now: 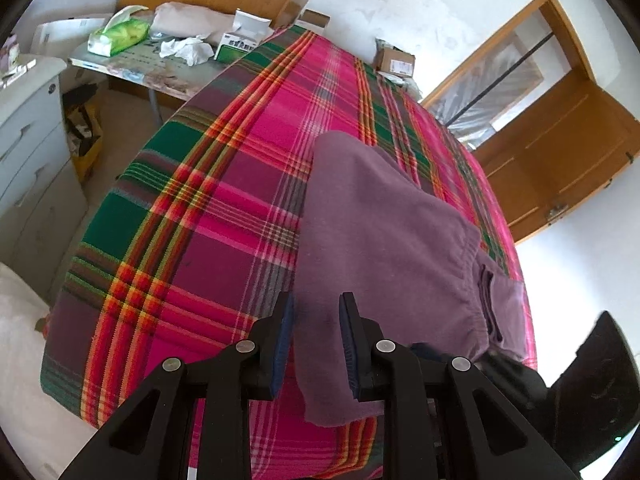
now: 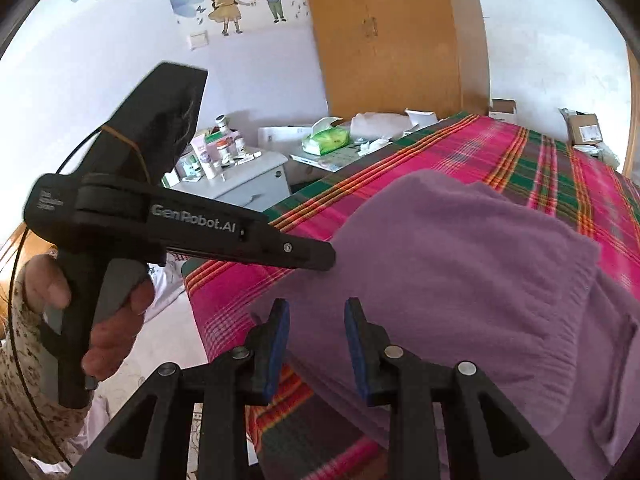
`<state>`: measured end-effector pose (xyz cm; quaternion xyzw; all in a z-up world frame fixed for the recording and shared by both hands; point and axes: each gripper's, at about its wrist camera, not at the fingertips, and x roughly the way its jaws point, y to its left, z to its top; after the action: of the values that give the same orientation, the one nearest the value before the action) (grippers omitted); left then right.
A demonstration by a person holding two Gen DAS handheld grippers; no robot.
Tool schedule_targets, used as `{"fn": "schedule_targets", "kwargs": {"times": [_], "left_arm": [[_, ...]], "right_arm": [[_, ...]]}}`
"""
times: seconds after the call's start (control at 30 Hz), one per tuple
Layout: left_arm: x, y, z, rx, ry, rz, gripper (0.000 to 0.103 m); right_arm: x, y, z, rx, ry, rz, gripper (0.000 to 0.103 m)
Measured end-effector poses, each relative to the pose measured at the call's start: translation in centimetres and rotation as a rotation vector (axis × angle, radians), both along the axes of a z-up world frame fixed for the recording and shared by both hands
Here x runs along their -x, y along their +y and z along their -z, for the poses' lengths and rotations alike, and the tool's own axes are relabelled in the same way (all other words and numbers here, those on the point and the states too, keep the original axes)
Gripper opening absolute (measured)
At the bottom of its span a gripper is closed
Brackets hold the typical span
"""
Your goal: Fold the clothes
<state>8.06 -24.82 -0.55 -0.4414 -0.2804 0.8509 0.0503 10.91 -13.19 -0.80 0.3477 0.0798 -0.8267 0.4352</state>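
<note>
The left hand-held gripper stood partly open, pads astride the purple garment without pinching it. The right hand-held gripper likewise gaped over the garment, gripping nothing. The garment lay on the plaid-covered bed, a cluttered worktop beyond.

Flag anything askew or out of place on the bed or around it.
The purple garment lies bunched near the edge of the plaid bedspread, one corner hanging over. Crumpled tissues litter the side table. Nothing looks damaged.

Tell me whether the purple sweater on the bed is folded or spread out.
Folded. The purple sweater lies doubled over itself on the plaid blanket, its ribbed hem stacked over another layer; no sleeves stretch out.
</note>
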Motion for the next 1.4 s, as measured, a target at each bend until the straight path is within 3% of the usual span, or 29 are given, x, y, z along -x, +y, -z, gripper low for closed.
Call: {"fn": "schedule_targets", "kwargs": {"times": [0.3, 0.43, 0.67, 0.87, 1.17, 1.4], "left_arm": [[-0.1, -0.4, 0.8, -0.003, -0.023, 0.011, 0.024], [-0.4, -0.5, 0.8, -0.008, -0.018, 0.012, 0.024], [-0.3, -1.1, 0.7, -0.017, -0.014, 0.001, 0.024], [0.6, -1.7, 0.8, -0.035, -0.017, -0.004, 0.024], [4.7, -2.0, 1.1, -0.104, -0.016, 0.039, 0.024], [7.7, -1.7, 1.5, -0.109, -0.034, 0.07, 0.024]], "right_arm": [[-1.0, -2.1, 1.4, -0.051, -0.003, -0.037, 0.036], [-2.2, -2.6, 0.7, -0.076, 0.044, -0.069, 0.036], [-3.4, -3.9, 1.5, -0.119, 0.123, -0.057, 0.049], [-4.0, -4.9, 2.0, -0.188, 0.233, 0.004, 0.049], [-3.5, -5.1, 2.4, -0.176, 0.232, 0.048, 0.049], [-2.9, -4.6, 2.3, -0.141, 0.209, 0.061, 0.046]]}}
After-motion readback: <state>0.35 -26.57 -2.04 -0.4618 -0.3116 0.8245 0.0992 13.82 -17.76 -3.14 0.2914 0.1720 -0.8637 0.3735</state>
